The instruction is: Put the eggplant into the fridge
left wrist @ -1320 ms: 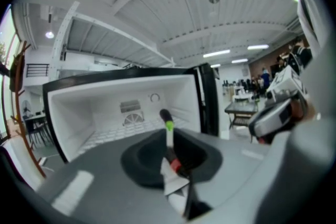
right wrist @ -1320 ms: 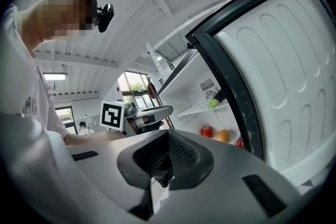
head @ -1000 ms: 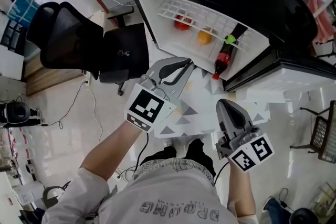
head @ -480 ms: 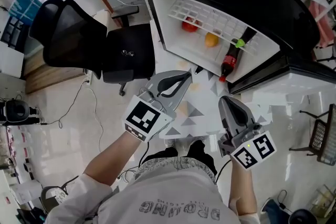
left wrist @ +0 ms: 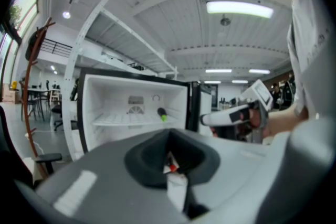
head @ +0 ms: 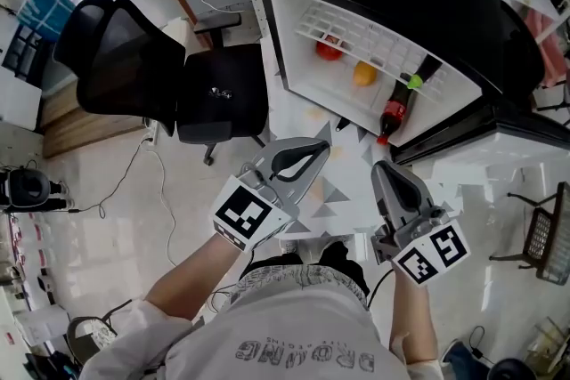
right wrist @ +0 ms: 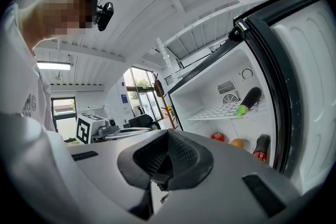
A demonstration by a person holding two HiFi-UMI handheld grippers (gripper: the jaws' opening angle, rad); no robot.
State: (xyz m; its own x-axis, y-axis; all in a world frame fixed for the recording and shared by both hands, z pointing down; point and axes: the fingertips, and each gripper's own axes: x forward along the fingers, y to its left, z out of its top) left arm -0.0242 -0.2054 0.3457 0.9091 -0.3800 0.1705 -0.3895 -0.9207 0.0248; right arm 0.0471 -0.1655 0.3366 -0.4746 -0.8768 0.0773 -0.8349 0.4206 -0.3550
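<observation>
The eggplant (head: pixel 420 74), dark with a green cap, lies on the wire shelf inside the open fridge (head: pixel 294 31). It also shows on that shelf in the left gripper view (left wrist: pixel 160 112) and the right gripper view (right wrist: pixel 249 100). My left gripper (head: pixel 326 134) is outside the fridge, just in front of its lower edge, shut and empty. To its right, my right gripper (head: pixel 381 166) is also shut with nothing in it, a little further from the opening. Neither gripper touches the eggplant.
Below the shelf sit a red fruit (head: pixel 329 49), an orange fruit (head: pixel 363 74) and a cola bottle (head: pixel 394 115). The fridge door (head: pixel 499 116) stands open at the right. A black office chair (head: pixel 134 67) is at the left, close to the fridge.
The left jaws have gone from a narrow gap to fully together. Both grippers sit slightly lower in the head view, and the fridge has slid up and right.
</observation>
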